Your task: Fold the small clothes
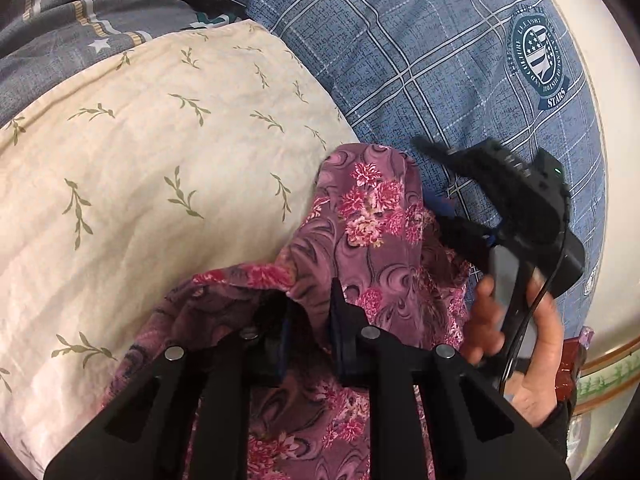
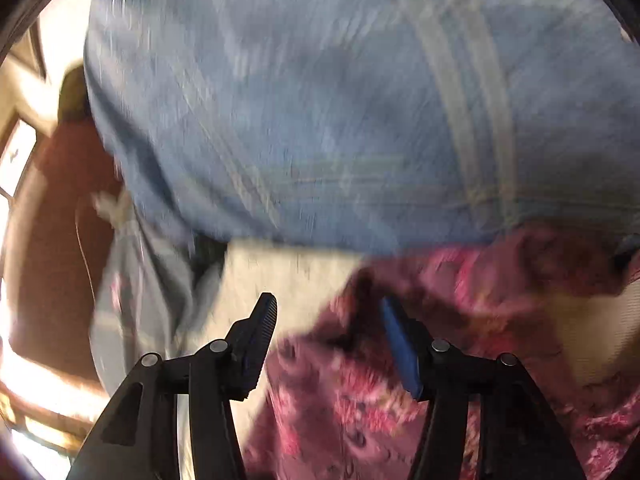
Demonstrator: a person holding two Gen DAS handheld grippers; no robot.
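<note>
A purple garment with pink flowers [image 1: 372, 232] lies on the bed, bunched over a cream leaf-print pillow [image 1: 152, 168]. My left gripper [image 1: 310, 300] is shut on a raised fold of the garment; the cloth drapes over its fingers. My right gripper [image 1: 436, 188] shows in the left wrist view, held in a hand [image 1: 532, 344] at the garment's right edge, jaws wide apart. In the blurred right wrist view my right gripper [image 2: 328, 312] is open, its blue-padded finger [image 2: 400, 344] over the garment [image 2: 460, 360], nothing held.
A blue plaid sheet [image 1: 440, 60] with a round STARS crest [image 1: 540, 64] covers the bed. A grey striped quilt [image 1: 80, 12] lies at the back left. The bed edge and a wooden frame [image 1: 604, 356] are at the right. Brown furniture [image 2: 52, 240] stands left.
</note>
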